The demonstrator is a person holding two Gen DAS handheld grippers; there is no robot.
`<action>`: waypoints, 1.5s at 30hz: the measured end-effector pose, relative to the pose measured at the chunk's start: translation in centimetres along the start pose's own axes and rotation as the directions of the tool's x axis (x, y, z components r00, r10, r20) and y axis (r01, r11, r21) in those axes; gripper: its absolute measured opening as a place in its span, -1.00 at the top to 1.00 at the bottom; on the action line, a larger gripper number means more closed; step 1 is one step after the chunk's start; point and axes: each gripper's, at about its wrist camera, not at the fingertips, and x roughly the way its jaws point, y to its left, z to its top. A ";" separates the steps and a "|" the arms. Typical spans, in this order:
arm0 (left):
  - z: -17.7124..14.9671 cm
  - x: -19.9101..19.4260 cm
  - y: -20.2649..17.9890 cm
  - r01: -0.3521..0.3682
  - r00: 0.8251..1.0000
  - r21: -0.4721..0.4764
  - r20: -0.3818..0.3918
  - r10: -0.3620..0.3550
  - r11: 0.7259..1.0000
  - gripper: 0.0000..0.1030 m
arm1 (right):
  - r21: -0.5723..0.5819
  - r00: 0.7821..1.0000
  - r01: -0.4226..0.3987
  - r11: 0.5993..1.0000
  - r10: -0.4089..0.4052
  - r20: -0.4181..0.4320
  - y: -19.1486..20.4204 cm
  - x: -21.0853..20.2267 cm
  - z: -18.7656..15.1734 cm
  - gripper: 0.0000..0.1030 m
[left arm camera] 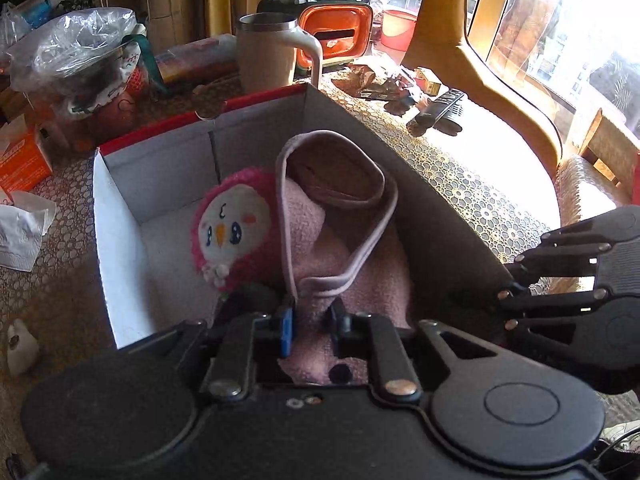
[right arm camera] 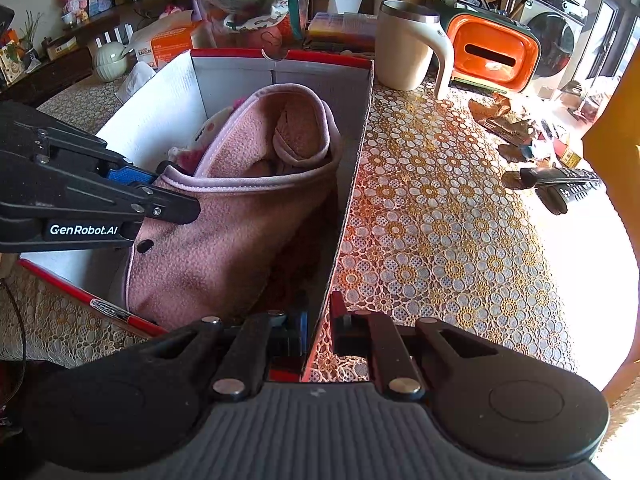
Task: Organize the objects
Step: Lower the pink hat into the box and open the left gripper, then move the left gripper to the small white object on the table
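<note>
A red cardboard box [left arm camera: 120,240] with a white inside sits on the table; it also shows in the right wrist view [right arm camera: 160,112]. In it lie a pink plush slipper [left arm camera: 344,248] and a pink round plush toy with a bird face [left arm camera: 228,228]. My left gripper [left arm camera: 310,326] is shut on the slipper's heel edge; in the right wrist view it [right arm camera: 160,184] holds the slipper [right arm camera: 240,216] by its rim. My right gripper [right arm camera: 320,328] is shut on the box's right wall [right arm camera: 352,184] at its near end, and it shows at the right of the left wrist view [left arm camera: 508,292].
A beige mug [right arm camera: 404,44], an orange container [right arm camera: 492,52], remote controls [right arm camera: 560,188] and wrappers [right arm camera: 508,124] lie on the lace tablecloth right of the box. A bag-covered pot [left arm camera: 76,56], an orange tissue box [left arm camera: 24,160] and tissues [left arm camera: 20,236] are to the left.
</note>
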 end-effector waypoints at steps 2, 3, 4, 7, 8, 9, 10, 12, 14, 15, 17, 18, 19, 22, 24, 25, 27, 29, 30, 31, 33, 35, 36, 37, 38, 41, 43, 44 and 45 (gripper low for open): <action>-0.2 -0.5 0.1 0.001 1.000 -0.008 0.009 -0.001 1.000 0.56 | -0.001 1.000 0.003 1.000 -0.003 -0.002 0.0 0.0 0.0 0.77; -0.3 -0.8 0.2 0.002 1.000 -0.011 0.016 -0.002 1.000 0.53 | -0.001 1.000 0.004 1.000 -0.004 -0.002 0.1 0.0 0.0 0.77; -0.4 -1.2 0.2 0.003 1.000 -0.014 0.022 -0.003 1.000 0.47 | -0.001 1.000 0.006 1.000 -0.006 -0.003 0.1 0.0 0.1 0.78; -0.7 -2.5 0.3 0.008 0.999 -0.019 0.042 -0.007 1.000 0.36 | -0.005 1.000 0.014 1.000 -0.014 -0.004 0.3 -0.1 0.1 0.78; -0.8 -2.9 0.4 0.011 0.999 -0.022 0.051 -0.010 1.000 0.32 | -0.006 1.000 0.016 1.000 -0.016 -0.004 0.4 -0.1 0.1 0.78; -0.9 -3.5 0.5 0.015 0.998 -0.027 0.060 -0.013 1.000 0.31 | -0.006 1.000 0.017 1.000 -0.017 -0.004 0.4 -0.1 0.1 0.78; -1.0 -4.1 0.5 0.019 0.997 -0.036 0.072 -0.016 0.999 0.30 | -0.006 1.000 0.019 1.000 -0.019 -0.004 0.4 -0.1 0.1 0.78; -1.3 -5.4 0.8 0.028 0.995 -0.046 0.097 -0.023 0.999 0.24 | -0.009 1.000 0.024 1.000 -0.024 -0.005 0.6 -0.2 0.1 0.78; -1.7 -6.7 1.1 0.023 0.992 -0.049 0.123 -0.017 0.999 0.11 | -0.012 1.000 0.029 0.999 -0.029 -0.006 0.7 -0.2 0.1 0.78; -1.9 -7.4 1.3 0.015 0.991 -0.049 0.137 -0.008 0.999 0.05 | -0.014 1.000 0.031 0.999 -0.031 -0.005 0.7 -0.2 0.1 0.78; -2.5 -8.7 1.9 -0.005 0.988 -0.051 0.154 0.013 0.999 0.04 | -0.013 0.999 0.032 0.999 -0.032 -0.007 0.7 -0.2 0.1 0.78; -2.8 -9.4 2.3 -0.016 0.987 -0.056 0.161 0.025 0.998 0.03 | -0.013 0.999 0.032 0.999 -0.032 -0.007 0.7 -0.2 0.2 0.78; -3.0 -10.0 2.8 -0.028 0.985 -0.064 0.169 0.038 0.998 0.02 | -0.012 0.999 0.032 0.999 -0.032 -0.007 0.7 -0.2 0.2 0.78; -4.0 -11.7 4.5 -0.072 0.979 -0.095 0.186 0.089 0.993 -0.08 | -0.014 0.999 0.032 0.999 -0.032 -0.009 0.8 -0.2 0.2 0.78; -4.6 -12.8 5.8 -0.100 0.973 -0.124 0.195 0.123 0.987 -0.19 | -0.016 0.999 0.032 0.999 -0.033 -0.010 0.8 -0.2 0.2 0.77; -4.9 -13.2 6.5 -0.114 0.970 -0.138 0.199 0.141 0.984 -0.29 | -0.017 0.999 0.032 0.999 -0.032 -0.010 0.8 -0.2 0.2 0.77; -5.4 -14.0 7.7 -0.143 0.964 -0.163 0.202 0.175 0.976 -0.40 | -0.021 0.999 0.031 0.999 -0.032 -0.011 0.8 -0.2 0.2 0.77; -5.8 -14.6 8.9 -0.170 0.957 -0.188 0.204 0.208 0.967 -0.56 | -0.024 0.999 0.032 0.999 -0.032 -0.012 0.8 -0.2 0.2 0.77; -6.0 -14.8 9.5 -0.183 0.953 -0.200 0.206 0.224 0.963 -0.64 | -0.025 0.999 0.032 0.999 -0.032 -0.013 0.8 -0.2 0.2 0.77; -6.3 -15.2 10.2 -0.195 0.948 -0.211 0.209 0.239 0.958 -0.66 | -0.026 0.999 0.032 0.999 -0.033 -0.014 0.9 -0.2 0.3 0.77; -6.5 -15.4 11.4 -0.208 0.943 -0.232 0.210 0.257 0.950 -0.78 | -0.026 0.999 0.033 0.999 -0.033 -0.015 0.9 -0.1 0.3 0.77; -6.7 -15.2 12.5 -0.209 0.942 -0.251 0.207 0.263 0.945 -0.95 | -0.028 0.999 0.034 0.999 -0.034 -0.017 0.9 -0.1 0.3 0.77; -6.7 -14.9 13.0 -0.205 0.944 -0.256 0.203 0.259 0.945 -0.97 | -0.029 0.999 0.034 0.999 -0.034 -0.018 0.9 -0.1 0.3 0.77; -6.8 -14.5 13.5 -0.207 0.945 -0.260 0.196 0.262 0.943 -0.97 | -0.029 0.999 0.034 0.999 -0.034 -0.020 0.9 -0.1 0.4 0.77; -6.9 -13.9 14.0 -0.222 0.942 -0.264 0.190 0.277 0.939 -0.97 | -0.031 0.999 0.033 0.999 -0.034 -0.021 0.9 -0.1 0.4 0.77; -7.0 -11.7 15.4 -0.245 0.941 -0.277 0.162 0.297 0.929 -0.97 | -0.033 0.999 0.032 0.999 -0.033 -0.025 0.9 -0.1 0.5 0.77; -7.1 -9.9 16.6 -0.237 0.948 -0.306 0.133 0.288 0.922 -0.97 | -0.036 0.999 0.033 0.999 -0.034 -0.027 1.0 -0.1 0.5 0.77; -7.3 -9.0 17.1 -0.243 0.948 -0.317 0.122 0.293 0.917 -0.97 | -0.037 0.999 0.034 0.999 -0.035 -0.028 1.0 -0.1 0.5 0.77; -7.4 -8.2 17.6 -0.250 0.947 -0.327 0.112 0.300 0.911 -0.97 | -0.039 0.999 0.034 0.999 -0.035 -0.028 1.0 -0.1 0.5 0.77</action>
